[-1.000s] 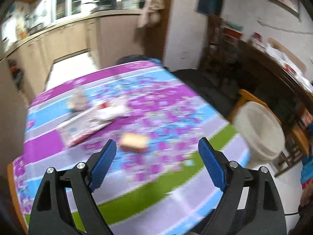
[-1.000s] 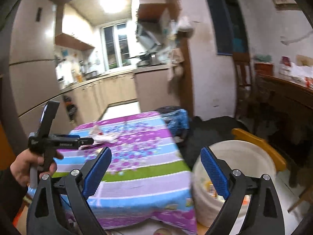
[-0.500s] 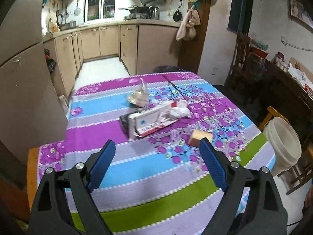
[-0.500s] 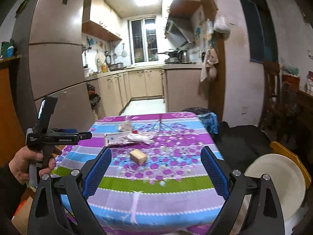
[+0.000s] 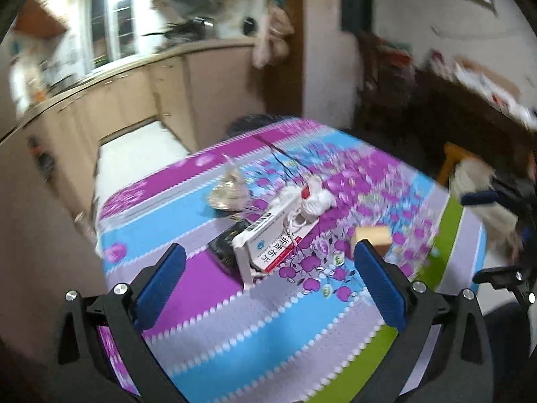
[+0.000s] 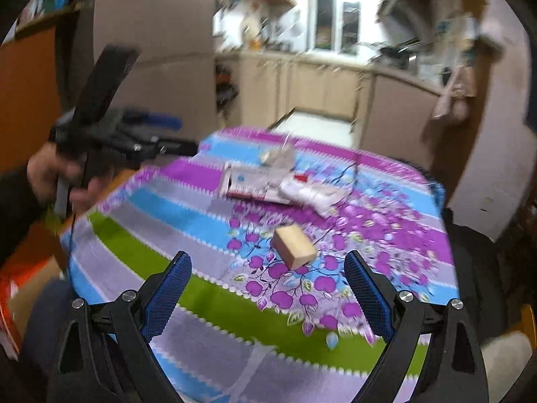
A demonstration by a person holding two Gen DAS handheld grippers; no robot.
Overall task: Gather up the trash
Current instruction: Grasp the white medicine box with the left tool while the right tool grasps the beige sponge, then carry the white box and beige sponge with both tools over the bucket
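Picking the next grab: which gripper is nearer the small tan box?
Right, as far as I can judge. The right gripper faces the tan box, just short of it. The left gripper, jaws opening, aims at the medicine carton; the box sits beyond its right finger.

Tablecloth (image 5: 235,329): stripes of purple, sky blue, lilac-grey and green with white zigzag edging, plus purple fruit-and-leaf print. Small block (image 6: 294,245) tan. Flat box (image 5: 268,245) white with red band and blue logo. Crumpled tissue (image 5: 317,201) white. Packet (image 5: 225,247) black. Wrapper (image 5: 228,191) clear-silvery. Both grippers' pads (image 6: 167,288) blue, frames black.
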